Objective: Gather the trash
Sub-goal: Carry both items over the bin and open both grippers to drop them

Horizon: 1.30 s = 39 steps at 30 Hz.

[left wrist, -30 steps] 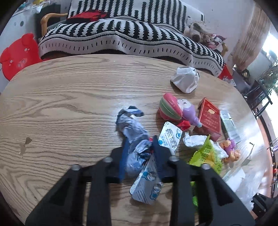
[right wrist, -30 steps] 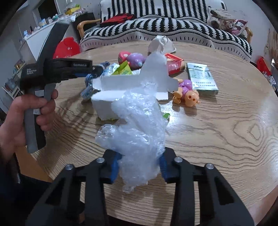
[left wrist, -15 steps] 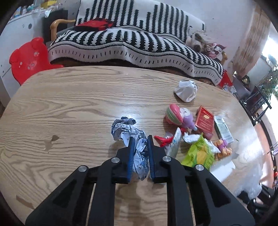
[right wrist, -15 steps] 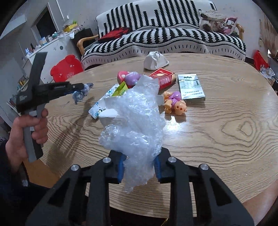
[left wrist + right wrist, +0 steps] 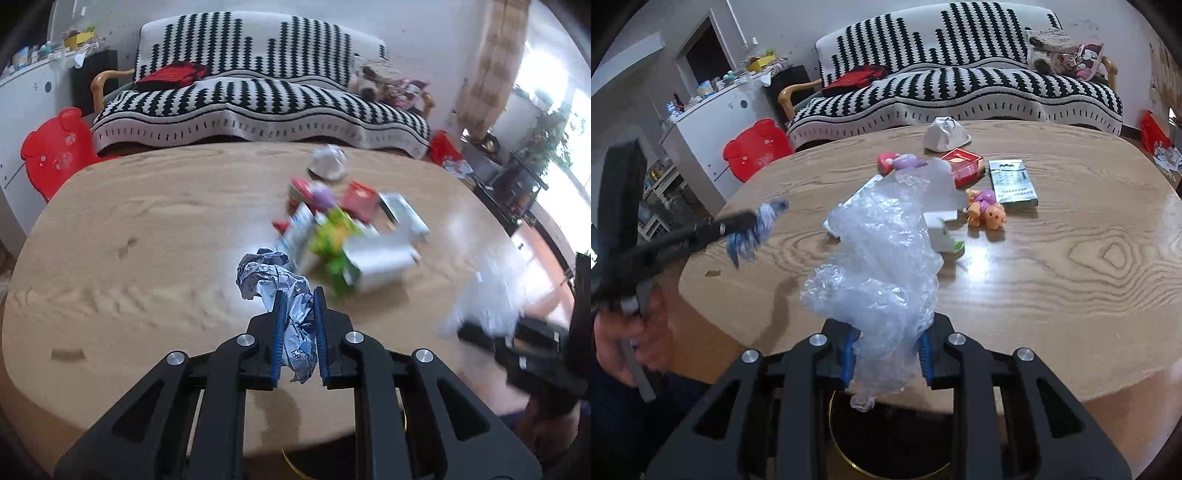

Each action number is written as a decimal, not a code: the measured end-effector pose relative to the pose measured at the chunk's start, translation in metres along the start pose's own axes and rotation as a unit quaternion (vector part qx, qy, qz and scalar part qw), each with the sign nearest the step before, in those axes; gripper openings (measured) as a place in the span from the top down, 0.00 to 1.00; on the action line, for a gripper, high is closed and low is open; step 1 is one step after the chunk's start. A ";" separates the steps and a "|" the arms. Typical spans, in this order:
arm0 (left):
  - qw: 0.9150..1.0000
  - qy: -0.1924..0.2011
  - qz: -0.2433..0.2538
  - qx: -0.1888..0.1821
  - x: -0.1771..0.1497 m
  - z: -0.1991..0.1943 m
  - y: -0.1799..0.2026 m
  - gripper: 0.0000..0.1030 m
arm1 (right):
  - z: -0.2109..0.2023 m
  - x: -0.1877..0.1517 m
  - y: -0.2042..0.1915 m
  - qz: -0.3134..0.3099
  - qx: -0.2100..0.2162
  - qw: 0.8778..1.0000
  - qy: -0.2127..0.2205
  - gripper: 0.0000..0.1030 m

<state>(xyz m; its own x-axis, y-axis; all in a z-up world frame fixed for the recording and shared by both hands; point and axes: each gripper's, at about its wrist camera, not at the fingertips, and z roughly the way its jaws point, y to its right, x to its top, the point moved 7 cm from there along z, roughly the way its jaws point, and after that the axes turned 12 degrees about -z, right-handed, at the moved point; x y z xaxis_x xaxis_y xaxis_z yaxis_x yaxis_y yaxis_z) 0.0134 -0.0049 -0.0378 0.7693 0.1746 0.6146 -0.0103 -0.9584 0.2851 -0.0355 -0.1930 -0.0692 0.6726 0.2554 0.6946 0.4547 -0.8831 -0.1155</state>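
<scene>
A crumpled silver-blue wrapper [image 5: 275, 284] and a clear wad of bubble wrap [image 5: 882, 266] hang lifted off the counter [image 5: 1052, 288], near its front edge, above a dark round bin [image 5: 886, 435] below that edge.

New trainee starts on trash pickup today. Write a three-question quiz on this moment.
1. True or false: the left gripper is shut on a crumpled foil wrapper.
2. What does the right gripper hold?
A. red box
B. bubble wrap
C. pink toy
3. Fill in: below the right gripper's fingers, at the near edge of the table, sits the dark round opening of a ____.

Key
1. True.
2. B: the bubble wrap; the red box and pink toy lie on the table.
3. Bin.
</scene>
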 end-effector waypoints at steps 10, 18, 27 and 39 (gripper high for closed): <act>0.998 -0.033 0.014 -0.046 -0.110 -0.038 0.020 0.86 | -0.020 -0.051 -0.027 -0.003 0.012 1.000 -0.019 0.73; 0.997 -0.065 0.031 -0.041 -0.156 -0.027 0.024 0.86 | -0.009 -0.119 -0.031 0.023 0.000 0.997 -0.079 0.73; 0.988 -0.148 0.021 -0.043 -0.197 0.020 0.027 0.86 | 0.033 -0.172 -0.017 0.076 0.008 0.982 -0.171 0.73; 0.986 -0.168 0.019 -0.009 -0.206 0.060 0.025 0.86 | 0.048 -0.176 -0.012 0.092 0.008 0.978 -0.186 0.73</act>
<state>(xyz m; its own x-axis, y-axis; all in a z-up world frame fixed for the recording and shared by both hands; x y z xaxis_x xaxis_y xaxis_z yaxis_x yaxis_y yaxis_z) -0.1070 -0.0788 -0.2016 0.9363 0.0517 0.3474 -0.0519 -0.9579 0.2823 -0.1309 -0.2085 -0.2238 0.9085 0.2218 0.3542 0.3135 -0.9221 -0.2268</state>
